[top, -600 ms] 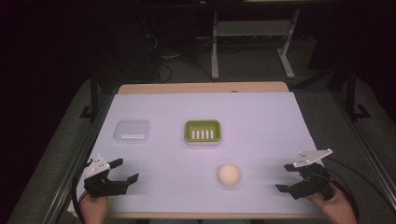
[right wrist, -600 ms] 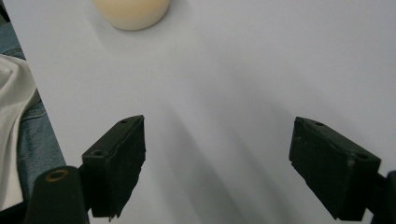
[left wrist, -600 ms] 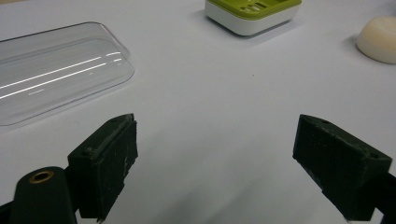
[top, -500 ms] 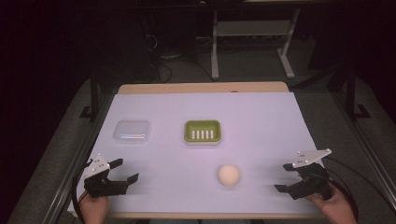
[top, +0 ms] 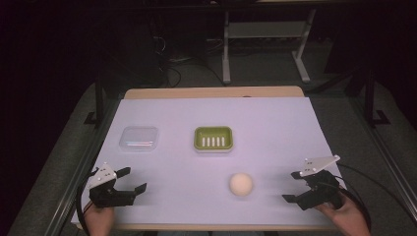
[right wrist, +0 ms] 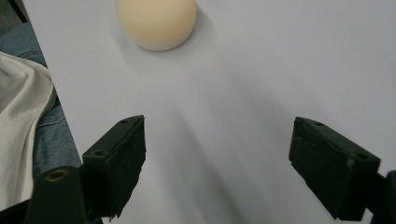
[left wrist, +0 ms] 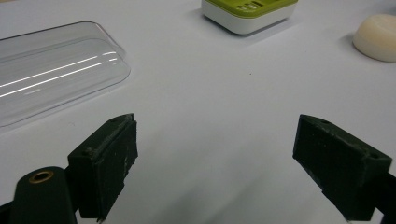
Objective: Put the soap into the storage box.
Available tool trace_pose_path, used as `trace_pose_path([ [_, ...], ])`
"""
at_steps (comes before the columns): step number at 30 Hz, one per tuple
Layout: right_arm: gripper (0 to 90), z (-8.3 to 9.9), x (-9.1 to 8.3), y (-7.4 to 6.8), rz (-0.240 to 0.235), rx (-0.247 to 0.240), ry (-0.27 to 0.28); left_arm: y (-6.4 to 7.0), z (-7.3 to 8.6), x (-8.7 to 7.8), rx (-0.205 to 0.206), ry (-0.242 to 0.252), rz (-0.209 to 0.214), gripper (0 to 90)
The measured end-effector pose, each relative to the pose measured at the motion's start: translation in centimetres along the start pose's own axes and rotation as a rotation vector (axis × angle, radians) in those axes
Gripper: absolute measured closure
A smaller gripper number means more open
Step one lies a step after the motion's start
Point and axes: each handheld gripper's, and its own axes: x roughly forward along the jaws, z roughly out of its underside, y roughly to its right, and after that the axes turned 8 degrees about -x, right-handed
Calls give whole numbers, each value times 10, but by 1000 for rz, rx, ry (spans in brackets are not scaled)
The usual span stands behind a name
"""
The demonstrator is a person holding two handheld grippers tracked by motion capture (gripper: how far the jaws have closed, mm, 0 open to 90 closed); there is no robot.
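Both claws gape wide with nothing held, the right claw (top: 294, 186) nearest the round soap (top: 241, 184) on the desk (top: 275, 128), so a sloppy pinch could roll it away.

Pale cream round soap (top: 241, 184) – smooth, sitting flat on the white table. It's well ahead of the right gripper's (top: 296, 187) wide-open jaws, untouched.

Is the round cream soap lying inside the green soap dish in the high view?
No, the cream soap lies on the white table, apart from the green soap dish.
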Motion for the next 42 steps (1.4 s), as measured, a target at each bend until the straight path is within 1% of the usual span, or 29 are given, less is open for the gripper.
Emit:
trace_pose_path([
  [2, 180, -5, 3, -2, -1, -16, -8, 1, 0, 0, -20, 1, 1, 130],
  [3, 180, -7, 4, -2, -6, -21, -10, 0, 0, 0, -9, 3, 1, 130],
  [7, 180, -12, 8, -5, -14, -29, -24, 1, 1, -1, -13, 8, -1, 130],
  [8, 181, -13, 9, -5, -17, -32, -25, 0, 1, -1, -10, 6, -3, 130],
  [9, 181, -13, 9, -5, -15, -38, -24, 1, 1, -1, -14, 9, -2, 130],
  [10, 180, -15, 10, -6, -20, -35, -24, 0, 1, -2, -14, 6, -4, 130],
  [11, 181, -16, 10, -6, -21, -37, -27, 0, 1, -2, -7, 8, -4, 130],
  [17, 181, -24, 11, -7, -31, -47, -25, 1, 1, -2, 2, 7, -8, 130],
  [19, 180, -30, 12, -8, -39, -58, -28, 1, 1, -2, 6, 6, -8, 130],
  [21, 179, -33, 13, -9, -42, -59, -33, 1, 1, -2, 6, 6, -8, 130],
  [22, 168, -37, 14, -9, -47, -68, -37, 1, 1, -2, 6, 6, -8, 130],
  [24, 161, -41, 16, -10, -44, -71, -38, 2, 1, -2, 3, 8, -9, 130],
  [26, 161, -46, 18, -11, -54, -75, -47, 2, 1, -2, 2, 8, -9, 130],
  [28, 161, -50, 22, -12, -57, -96, -55, 2, 1, -2, 3, 8, -10, 130],
  [29, 161, -52, 23, -13, -61, -96, -60, 2, 1, -2, 4, 8, -11, 130],
  [30, 161, -54, 26, -13, -64, -105, -65, 2, 1, -2, -3, 8, -9, 130],
  [33, 161, -59, 33, -12, -70, -127, -81, 2, 1, -2, -4, 10, -8, 130],
  [36, 167, -64, 38, -13, -79, -131, -89, 2, 1, -2, -7, 12, -7, 130],
  [42, 174, -75, 48, -15, -89, -155, -97, 2, 1, -2, -10, 15, -5, 130],
])
